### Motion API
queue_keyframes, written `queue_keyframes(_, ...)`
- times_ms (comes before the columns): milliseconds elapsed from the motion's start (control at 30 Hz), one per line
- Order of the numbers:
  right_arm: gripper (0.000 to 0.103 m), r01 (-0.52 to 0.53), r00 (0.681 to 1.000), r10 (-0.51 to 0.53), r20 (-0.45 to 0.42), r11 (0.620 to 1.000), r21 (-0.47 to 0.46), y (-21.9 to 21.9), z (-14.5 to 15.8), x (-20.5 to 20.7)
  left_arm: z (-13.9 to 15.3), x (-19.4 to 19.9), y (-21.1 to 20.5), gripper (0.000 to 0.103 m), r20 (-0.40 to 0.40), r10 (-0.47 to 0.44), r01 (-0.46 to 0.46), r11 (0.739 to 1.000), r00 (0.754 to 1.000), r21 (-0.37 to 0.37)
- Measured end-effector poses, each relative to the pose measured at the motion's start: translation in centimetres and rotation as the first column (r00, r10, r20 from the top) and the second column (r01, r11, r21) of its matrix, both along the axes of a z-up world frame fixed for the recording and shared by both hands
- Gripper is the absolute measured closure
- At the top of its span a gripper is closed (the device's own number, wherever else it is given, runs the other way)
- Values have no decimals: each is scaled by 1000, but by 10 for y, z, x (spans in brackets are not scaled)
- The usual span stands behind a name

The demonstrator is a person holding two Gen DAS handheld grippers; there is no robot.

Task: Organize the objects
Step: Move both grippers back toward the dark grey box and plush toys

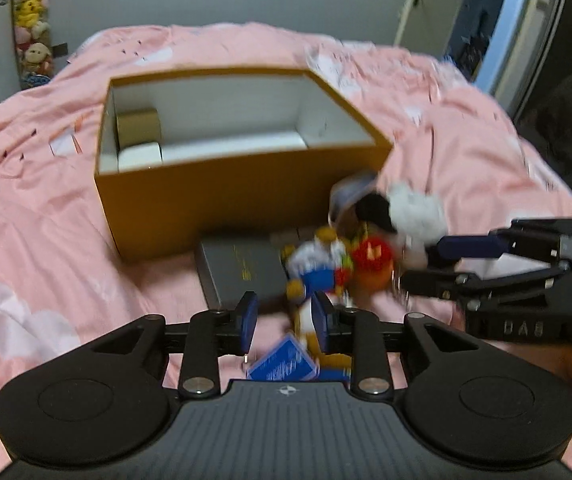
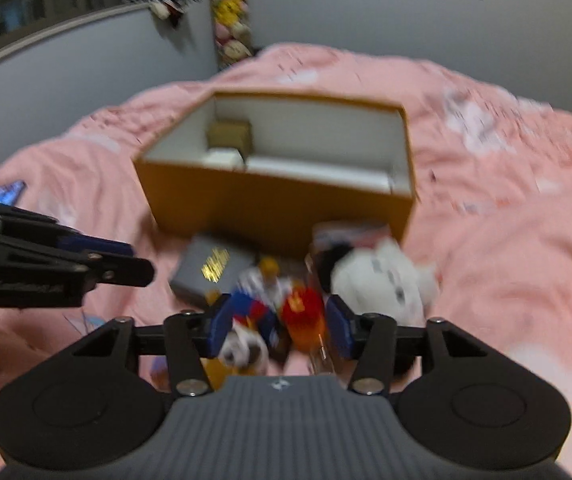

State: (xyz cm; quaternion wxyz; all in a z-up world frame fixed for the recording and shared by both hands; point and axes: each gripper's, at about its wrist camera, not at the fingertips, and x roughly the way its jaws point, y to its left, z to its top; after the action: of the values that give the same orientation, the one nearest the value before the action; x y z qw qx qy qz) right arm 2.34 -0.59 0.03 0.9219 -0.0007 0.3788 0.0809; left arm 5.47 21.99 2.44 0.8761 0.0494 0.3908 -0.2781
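A pink bedspread [image 1: 46,208] fills most of the view, grey walls behind it. An open tan box [image 1: 222,204] is set on it, long side running across, with a small gold box [image 1: 138,126] tucked in its far left corner. Just in front, a toy pile is heaped: grey flat box [image 1: 238,268], white plush [image 1: 414,208], red-orange toy [image 1: 374,264], blue-and-white figure [image 1: 318,268]. The left gripper [image 1: 286,320] is spread, nothing pinched, pile just ahead. The right gripper [image 2: 280,328] is spread too, toys seen between its fingers, contact too blurry to call.
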Motion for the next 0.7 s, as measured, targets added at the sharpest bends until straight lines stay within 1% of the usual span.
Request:
queue_keyframes(67, 47, 16, 1000, -16, -13, 1000, 22, -4, -6, -6, -7, -5, 2, 69, -3, -7, 7, 1000, 1000, 23)
queue_keyframes(100, 47, 28, 1000, -28, -10, 999, 38, -7, -7, -7, -8, -8, 3, 69, 12, -14, 14, 999, 1000, 37)
queue_keyframes(133, 47, 35, 999, -35, -4, 998, 46, -9, -6, -9, -7, -11, 5, 69, 45, -34, 31, 998, 998, 61)
queue_keyframes(200, 47, 44, 999, -45, 17, 998, 54, -12, -3, -11, -2, -21, 8, 69, 148, -79, 59, 989, 986, 135)
queue_keyframes(233, 46, 44, 999, -45, 25, 998, 53, -12, -3, -12, 0, -26, 9, 69, 207, -115, 75, 978, 972, 192)
queue_keyframes(267, 46, 43, 999, -45, 30, 998, 53, -12, -2, -14, 2, -30, 12, 68, 265, -158, 86, 961, 951, 264)
queue_keyframes(300, 46, 42, 999, -44, 30, 998, 55, -12, -3, -14, 4, -31, 15, 68, 301, -187, 88, 946, 935, 313)
queue_keyframes(333, 46, 41, 999, -43, 28, 998, 54, -11, -3, -13, 6, -31, 20, 67, 328, -213, 93, 934, 920, 346)
queue_keyframes(400, 45, 40, 999, -41, 25, 998, 43, -7, -4, -13, 12, -24, 32, 59, 340, -258, 124, 921, 904, 368)
queue_keyframes(433, 45, 39, 999, -40, 26, 999, 37, -7, -3, -12, 14, -22, 38, 58, 349, -277, 135, 915, 895, 381)
queue_keyframes(500, 45, 38, 999, -39, 35, 999, 23, -4, -2, -13, 15, -15, 50, 57, 373, -297, 119, 894, 879, 432)
queue_keyframes(533, 45, 40, 998, -40, 39, 999, 20, -3, -2, -13, 15, -13, 55, 57, 376, -298, 110, 888, 878, 447)
queue_keyframes(567, 44, 44, 998, -45, 42, 999, 18, -3, -1, -14, 15, -8, 63, 57, 368, -293, 105, 885, 882, 453)
queue_keyframes(633, 41, 57, 997, -58, 41, 998, 19, -4, -2, -14, 13, -1, 76, 57, 351, -272, 94, 889, 896, 447)
queue_keyframes(700, 41, 70, 997, -71, 33, 997, 22, -5, -3, -13, 10, 4, 86, 57, 341, -252, 76, 888, 906, 453)
